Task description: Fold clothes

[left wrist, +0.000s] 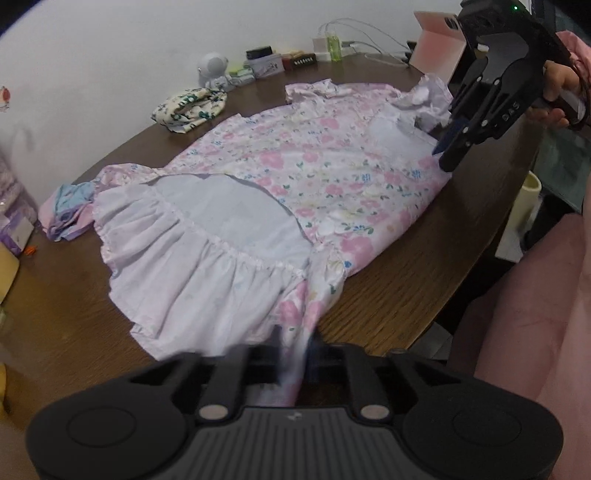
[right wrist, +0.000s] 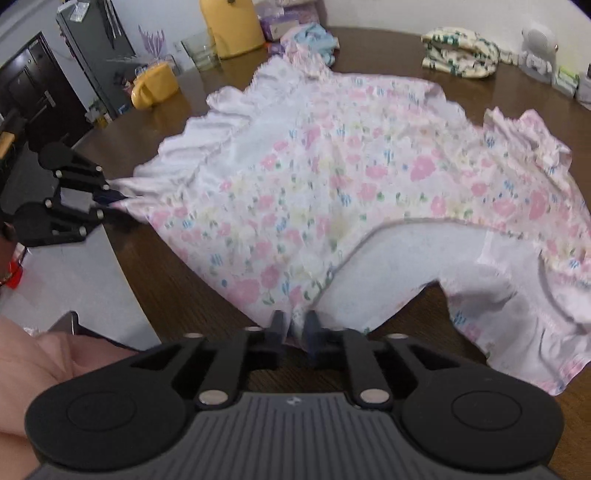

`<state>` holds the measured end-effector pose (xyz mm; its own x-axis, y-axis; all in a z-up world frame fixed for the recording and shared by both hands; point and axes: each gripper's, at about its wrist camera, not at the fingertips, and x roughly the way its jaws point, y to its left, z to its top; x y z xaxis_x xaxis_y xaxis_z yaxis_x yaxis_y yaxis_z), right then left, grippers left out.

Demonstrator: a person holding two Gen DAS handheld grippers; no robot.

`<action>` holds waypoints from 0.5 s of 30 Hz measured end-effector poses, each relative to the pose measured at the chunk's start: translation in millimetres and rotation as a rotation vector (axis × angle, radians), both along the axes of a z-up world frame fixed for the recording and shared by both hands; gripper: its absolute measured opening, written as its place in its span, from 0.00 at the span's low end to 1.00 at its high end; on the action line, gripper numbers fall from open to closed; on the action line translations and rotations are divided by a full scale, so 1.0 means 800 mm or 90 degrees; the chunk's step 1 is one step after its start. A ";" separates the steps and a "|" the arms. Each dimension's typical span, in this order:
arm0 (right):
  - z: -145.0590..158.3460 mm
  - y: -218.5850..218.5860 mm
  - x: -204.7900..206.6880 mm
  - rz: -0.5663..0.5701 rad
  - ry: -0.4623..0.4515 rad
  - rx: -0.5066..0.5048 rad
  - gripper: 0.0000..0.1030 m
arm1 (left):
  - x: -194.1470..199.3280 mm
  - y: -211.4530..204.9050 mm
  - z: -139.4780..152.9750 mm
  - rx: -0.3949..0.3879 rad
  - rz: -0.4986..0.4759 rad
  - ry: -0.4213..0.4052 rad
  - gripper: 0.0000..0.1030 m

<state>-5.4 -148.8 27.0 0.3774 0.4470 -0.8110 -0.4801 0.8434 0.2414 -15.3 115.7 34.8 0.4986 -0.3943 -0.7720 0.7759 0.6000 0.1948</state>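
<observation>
A pink floral dress (left wrist: pixel 295 173) with a white ruffled hem and white lining lies spread on the brown wooden table (left wrist: pixel 388 295). My left gripper (left wrist: pixel 295 354) sits at the near edge with a strip of the dress between its fingers. In the right wrist view the left gripper (right wrist: pixel 110 195) pinches a hem corner that is drawn out to a point toward it. My right gripper (right wrist: pixel 294 326) is shut on the near edge of the dress (right wrist: pixel 332 184). In the left wrist view the right gripper (left wrist: pixel 445 153) has its tips together on the dress's far right edge.
A folded floral cloth (left wrist: pixel 188 105) and a white figurine (left wrist: pixel 212 70) sit at the table's back. A blue and pink cloth bundle (left wrist: pixel 70 210) lies at the left. A yellow container (right wrist: pixel 232 26), a yellow mug (right wrist: pixel 155 85) and a glass (right wrist: pixel 201 51) stand by the far edge. A pink sleeve (left wrist: pixel 535 314) is close.
</observation>
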 end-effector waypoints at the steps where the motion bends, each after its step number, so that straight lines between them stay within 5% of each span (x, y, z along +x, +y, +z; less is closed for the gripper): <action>1: 0.009 -0.008 0.000 -0.009 -0.014 0.010 0.37 | -0.004 0.004 0.006 -0.020 0.003 -0.011 0.56; 4: 0.039 -0.047 0.006 -0.084 -0.088 0.001 0.43 | -0.011 0.025 0.034 -0.147 0.019 -0.035 0.72; 7: 0.047 -0.087 0.041 -0.199 -0.151 -0.089 0.43 | 0.003 0.025 0.051 -0.233 0.079 -0.047 0.79; 10: 0.039 -0.122 0.103 -0.297 -0.159 -0.136 0.44 | 0.035 0.001 0.049 -0.228 0.176 -0.044 0.79; 15: 0.013 -0.159 0.206 -0.359 -0.099 -0.102 0.48 | 0.095 -0.031 0.019 -0.170 0.307 -0.031 0.70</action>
